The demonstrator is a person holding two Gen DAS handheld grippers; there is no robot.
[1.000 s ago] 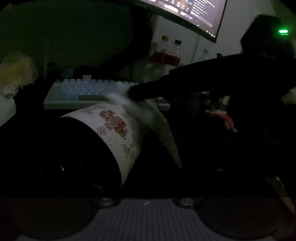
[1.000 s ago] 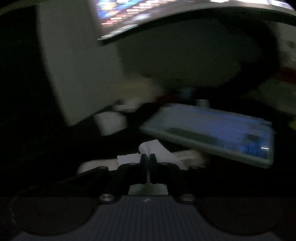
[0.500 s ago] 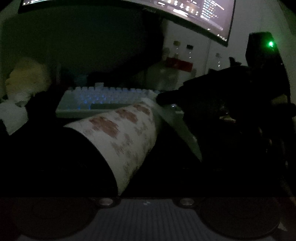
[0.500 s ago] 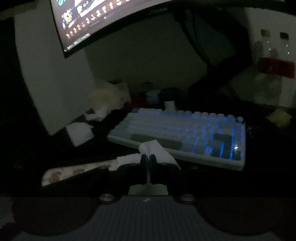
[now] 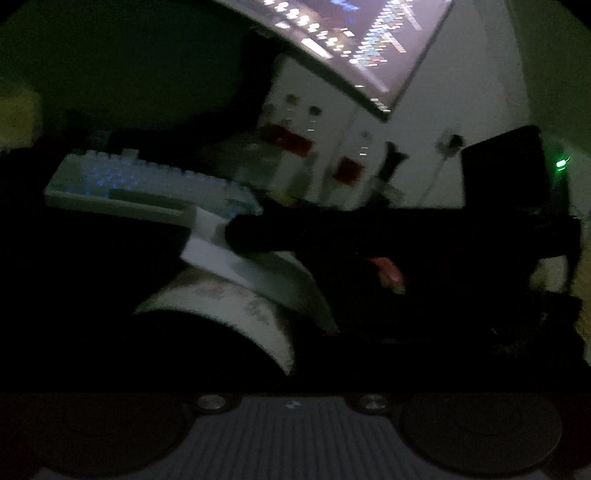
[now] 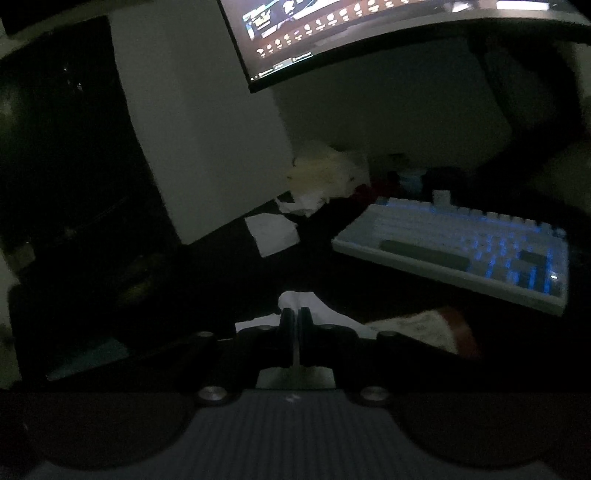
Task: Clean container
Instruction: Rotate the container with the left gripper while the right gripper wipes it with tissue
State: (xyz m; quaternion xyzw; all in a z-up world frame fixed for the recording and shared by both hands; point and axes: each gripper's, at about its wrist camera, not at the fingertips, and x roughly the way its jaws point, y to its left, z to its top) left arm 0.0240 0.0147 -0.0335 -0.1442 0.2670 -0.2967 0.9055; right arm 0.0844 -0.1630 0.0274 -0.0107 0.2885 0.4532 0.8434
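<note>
White tissue (image 6: 299, 301) sits pinched in the right gripper (image 6: 295, 314), its 2 fingers pressed together on the sheet, which trails onto the patterned container (image 5: 236, 306) lying tilted on the dark desk near the keyboard (image 6: 461, 251). Left gripper reads fully closed, its fingers lost in darkness. Wiping seems underway; next, drag the tissue along the wall.

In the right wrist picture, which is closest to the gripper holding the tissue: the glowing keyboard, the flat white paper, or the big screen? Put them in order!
From the right gripper:
1. Flat white paper, ahead, slightly left; the keyboard, right, looks about equally near, too close to call.
2. Screen, up top, farthest.
</note>
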